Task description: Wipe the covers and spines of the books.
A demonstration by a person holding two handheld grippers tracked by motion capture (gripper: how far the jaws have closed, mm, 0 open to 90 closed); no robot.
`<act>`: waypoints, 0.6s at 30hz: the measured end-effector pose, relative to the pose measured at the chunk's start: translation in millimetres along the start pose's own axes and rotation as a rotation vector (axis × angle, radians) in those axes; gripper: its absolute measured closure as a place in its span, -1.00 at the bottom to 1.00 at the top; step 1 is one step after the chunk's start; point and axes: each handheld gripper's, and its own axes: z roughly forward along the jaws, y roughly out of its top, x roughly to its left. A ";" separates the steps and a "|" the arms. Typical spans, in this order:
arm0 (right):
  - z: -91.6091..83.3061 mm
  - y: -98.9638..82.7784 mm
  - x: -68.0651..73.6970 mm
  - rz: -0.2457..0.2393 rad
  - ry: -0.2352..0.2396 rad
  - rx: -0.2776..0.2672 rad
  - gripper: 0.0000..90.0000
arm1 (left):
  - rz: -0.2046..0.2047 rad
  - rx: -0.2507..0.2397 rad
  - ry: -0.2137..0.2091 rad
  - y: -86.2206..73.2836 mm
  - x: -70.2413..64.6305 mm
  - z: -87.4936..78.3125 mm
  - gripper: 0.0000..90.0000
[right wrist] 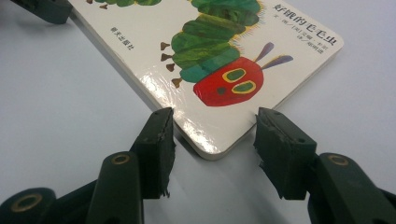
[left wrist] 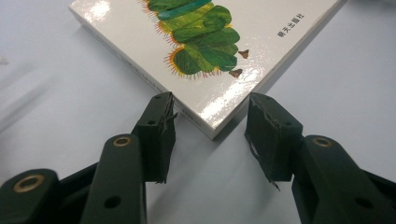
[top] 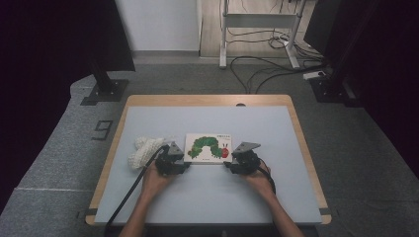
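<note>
High view: left gripper (top: 184,162) and right gripper (top: 230,163) flank the near corners of a caterpillar picture book (top: 209,147) lying flat on the pale table (top: 207,197); both jaw pairs stand apart, each straddling a corner, left pad touching an edge. A white knitted cloth (top: 144,150) lies just left. Gripper views resolve the cover's printed characters (right wrist: 306,25).
</note>
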 end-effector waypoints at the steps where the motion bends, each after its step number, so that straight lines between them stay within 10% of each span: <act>1: 0.4 0.5 -0.5 -0.003 -0.002 0.001 0.06 | -0.004 -0.002 -0.001 0.3 1.0 0.5 0.15; 12: 0.6 2.1 -3.9 0.013 0.018 0.009 0.03 | -0.051 0.011 0.005 0.0 3.9 1.4 -0.23; 18: -5.4 0.2 -3.5 0.013 0.047 0.008 -0.45 | -0.010 0.029 0.001 -1.9 -7.6 -11.3 -0.65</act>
